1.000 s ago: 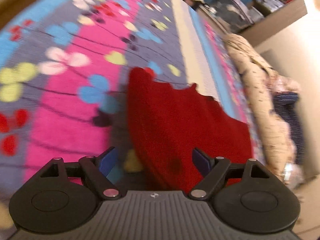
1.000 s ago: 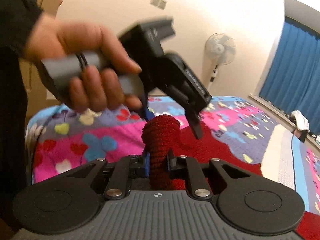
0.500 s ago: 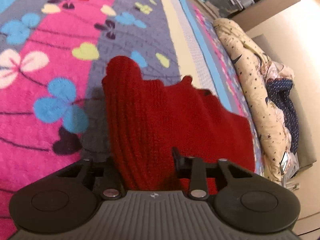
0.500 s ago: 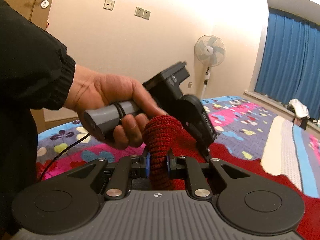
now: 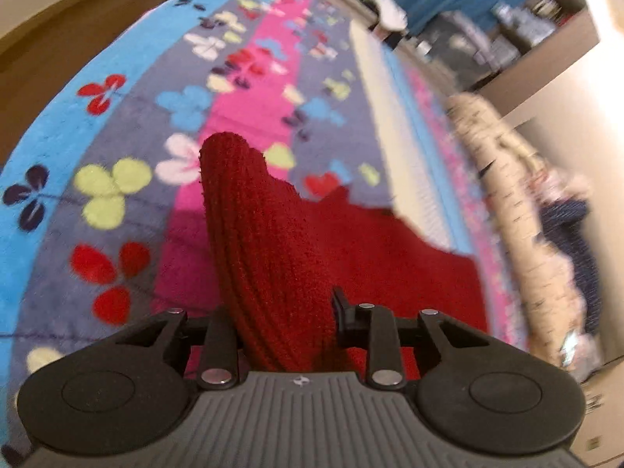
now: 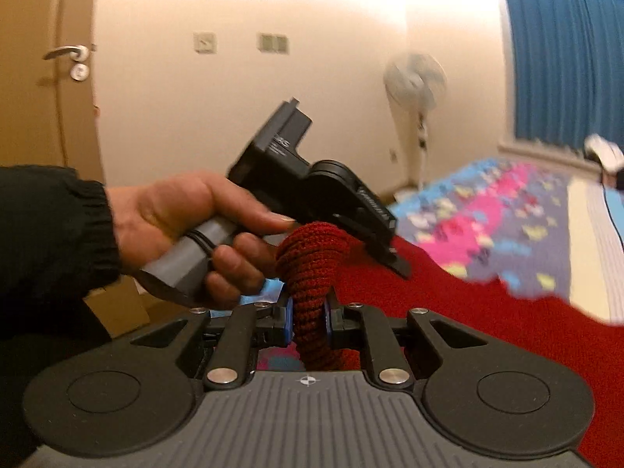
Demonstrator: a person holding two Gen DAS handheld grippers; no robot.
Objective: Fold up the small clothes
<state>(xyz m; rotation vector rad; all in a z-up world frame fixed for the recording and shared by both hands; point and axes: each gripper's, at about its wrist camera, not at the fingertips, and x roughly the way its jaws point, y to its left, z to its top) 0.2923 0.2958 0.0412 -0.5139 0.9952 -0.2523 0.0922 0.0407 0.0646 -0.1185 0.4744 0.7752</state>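
Red knit garment [image 5: 280, 257] is hanging bunched above the flowered bed [image 5: 117, 124], with the left gripper [image 5: 279, 312] and right gripper [image 6: 308, 319] each pinching a thick fold. I judge the bulky knit risks slipping free or landing creased if either pinch is loosening.

A home bedroom. A bed spread with a bright flower-patterned blanket [image 5: 128, 124] fills the middle. Beyond the blanket's far end hang blue curtains [image 6: 565, 58]; a pedestal fan [image 6: 415, 78] stands by the cream wall past its corner. Beside the blanket lies a rolled star-print duvet [image 5: 514, 210], with cluttered shelves [image 5: 518, 27] behind it. Farther from the blanket, a wooden door [image 6: 46, 66] with a lever handle, and 2 wall switch plates [image 6: 238, 43].
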